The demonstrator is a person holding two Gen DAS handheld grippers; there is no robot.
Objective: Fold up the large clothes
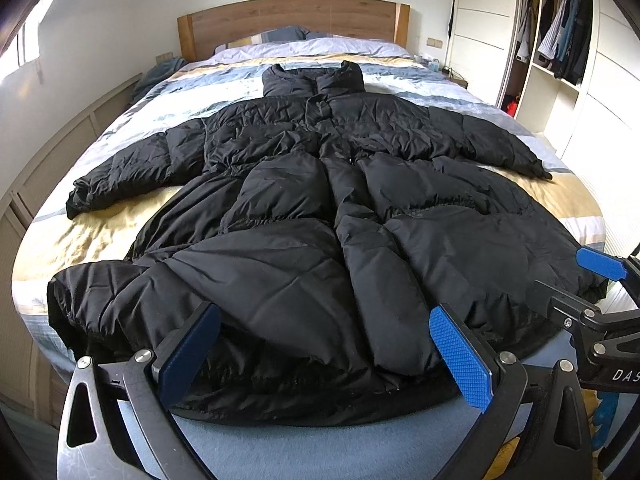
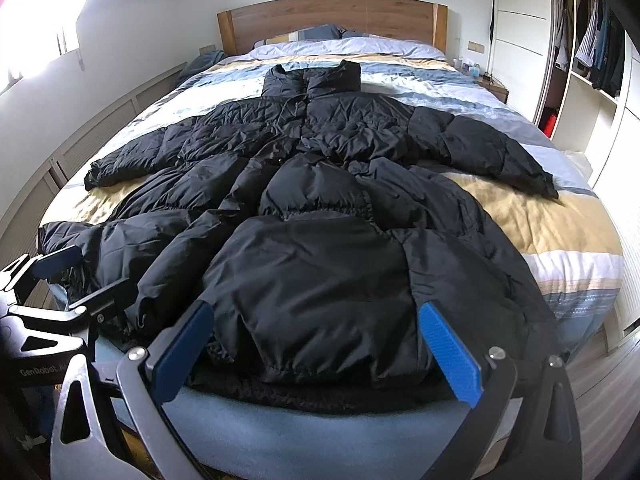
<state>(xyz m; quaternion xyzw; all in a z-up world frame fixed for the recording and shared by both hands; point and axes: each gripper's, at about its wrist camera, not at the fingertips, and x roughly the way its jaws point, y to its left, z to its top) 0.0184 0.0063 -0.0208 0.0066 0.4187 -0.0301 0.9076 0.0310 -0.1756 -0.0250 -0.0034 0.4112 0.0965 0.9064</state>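
A long black puffer coat [image 1: 320,208] lies spread front-up on the bed, collar toward the headboard, both sleeves out to the sides, hem at the foot edge. It also fills the right wrist view [image 2: 320,240]. My left gripper [image 1: 324,324] is open, its blue pads either side of the hem's left part, just short of it. My right gripper [image 2: 316,324] is open before the hem's right part. The right gripper shows at the right edge of the left wrist view [image 1: 560,280]; the left gripper shows at the left edge of the right wrist view [image 2: 80,272].
The bed [image 1: 100,232] has a striped yellow, blue and white cover and a wooden headboard [image 1: 292,16]. Pillows lie at its head. A low panelled wall [image 1: 48,152] runs along the left. An open wardrobe [image 1: 560,48] with hanging clothes stands at the right.
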